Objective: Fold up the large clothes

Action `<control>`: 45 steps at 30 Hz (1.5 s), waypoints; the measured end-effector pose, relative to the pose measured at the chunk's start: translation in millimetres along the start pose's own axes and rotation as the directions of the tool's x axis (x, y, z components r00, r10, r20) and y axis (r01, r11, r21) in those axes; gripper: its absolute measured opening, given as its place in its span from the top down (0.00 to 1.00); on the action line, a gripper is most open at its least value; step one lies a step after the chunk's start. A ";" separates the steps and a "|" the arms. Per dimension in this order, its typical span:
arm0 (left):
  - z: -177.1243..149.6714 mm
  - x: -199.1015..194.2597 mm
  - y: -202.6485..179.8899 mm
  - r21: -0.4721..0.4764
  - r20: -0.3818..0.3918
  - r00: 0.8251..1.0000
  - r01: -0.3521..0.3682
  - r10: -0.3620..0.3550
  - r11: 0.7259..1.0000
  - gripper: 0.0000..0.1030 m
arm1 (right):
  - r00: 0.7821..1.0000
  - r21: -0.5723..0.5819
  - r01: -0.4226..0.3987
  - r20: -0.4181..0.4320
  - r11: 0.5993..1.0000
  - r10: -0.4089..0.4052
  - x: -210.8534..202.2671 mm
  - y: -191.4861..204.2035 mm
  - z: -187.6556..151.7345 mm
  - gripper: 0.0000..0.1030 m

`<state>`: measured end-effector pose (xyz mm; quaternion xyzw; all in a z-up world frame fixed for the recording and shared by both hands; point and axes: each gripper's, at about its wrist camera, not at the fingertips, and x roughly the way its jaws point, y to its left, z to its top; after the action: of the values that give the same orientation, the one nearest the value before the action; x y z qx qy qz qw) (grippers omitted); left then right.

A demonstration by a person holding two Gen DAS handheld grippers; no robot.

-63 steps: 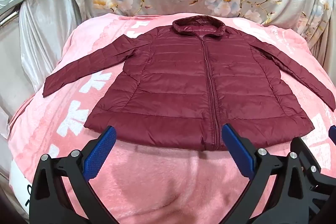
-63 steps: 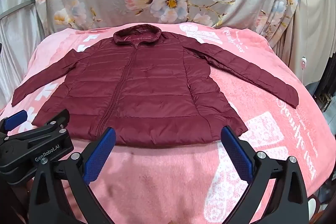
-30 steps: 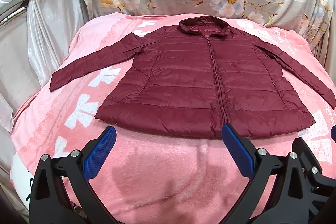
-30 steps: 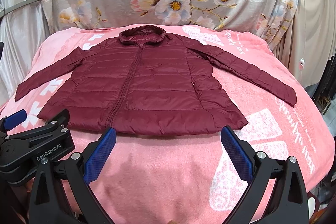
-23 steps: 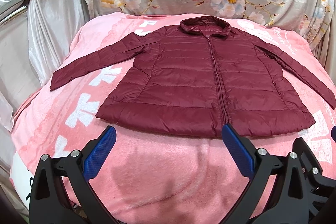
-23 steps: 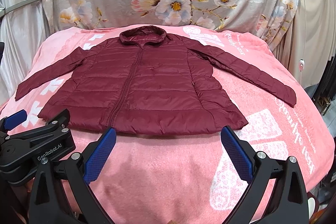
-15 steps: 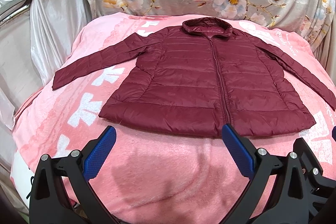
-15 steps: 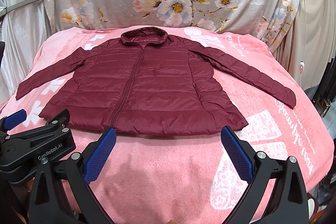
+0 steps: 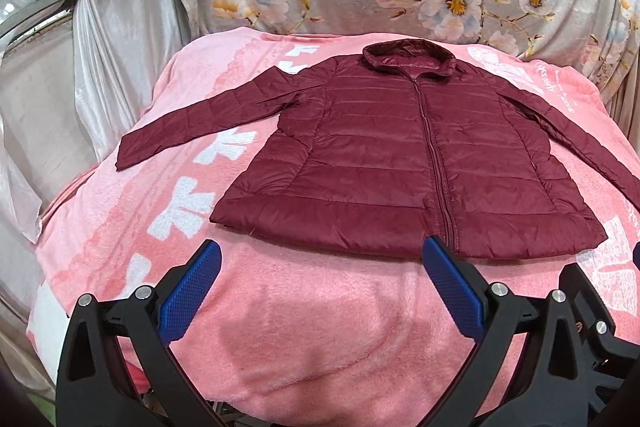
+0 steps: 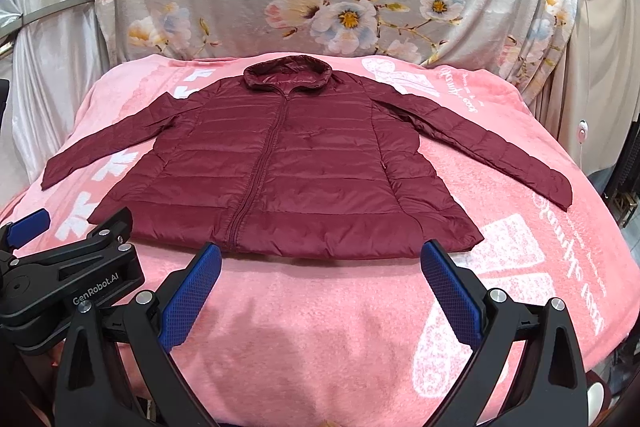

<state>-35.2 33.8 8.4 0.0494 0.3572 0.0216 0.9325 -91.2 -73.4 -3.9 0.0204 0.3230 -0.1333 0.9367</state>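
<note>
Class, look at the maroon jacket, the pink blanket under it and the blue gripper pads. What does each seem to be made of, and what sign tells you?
Jacket: thin synthetic shell, probably nylon or polyester, with a slight sheen and stitched puffy bands.
Blanket: plush fleece, matte and fuzzy, with white print.
Pads: likely rubber or soft plastic, showing a fine dotted grip texture.

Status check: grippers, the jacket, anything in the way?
Left gripper open, empty. Right gripper open, empty. Maroon jacket flat on pink blanket, zipped, sleeves spread, unfolded. Nothing in the way.
</note>
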 end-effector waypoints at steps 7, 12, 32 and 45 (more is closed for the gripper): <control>-0.5 -0.9 0.8 0.002 -0.003 1.000 0.004 -0.004 1.000 0.05 | 1.000 0.007 -0.001 -0.005 1.000 0.001 -0.1 0.1 -2.6 0.05; -2.9 -2.9 0.9 0.002 0.001 1.000 0.017 -0.017 1.000 0.05 | 1.000 0.011 0.012 0.001 1.000 -0.012 -4.1 -1.8 -5.2 0.05; 9.8 -1.1 -8.9 0.012 0.012 1.000 0.005 -0.005 1.000 0.05 | 1.000 0.003 0.014 0.014 1.000 -0.014 -2.4 -6.4 4.9 0.05; 3.1 11.1 -7.8 0.020 -0.011 1.000 -0.001 0.001 1.000 0.05 | 1.000 0.003 0.006 0.002 1.000 -0.006 7.4 -1.5 3.0 0.05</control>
<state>-24.9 26.6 2.6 0.0588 0.3624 0.0190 0.9300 -84.2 -77.0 -6.0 0.0208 0.3219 -0.1366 0.9366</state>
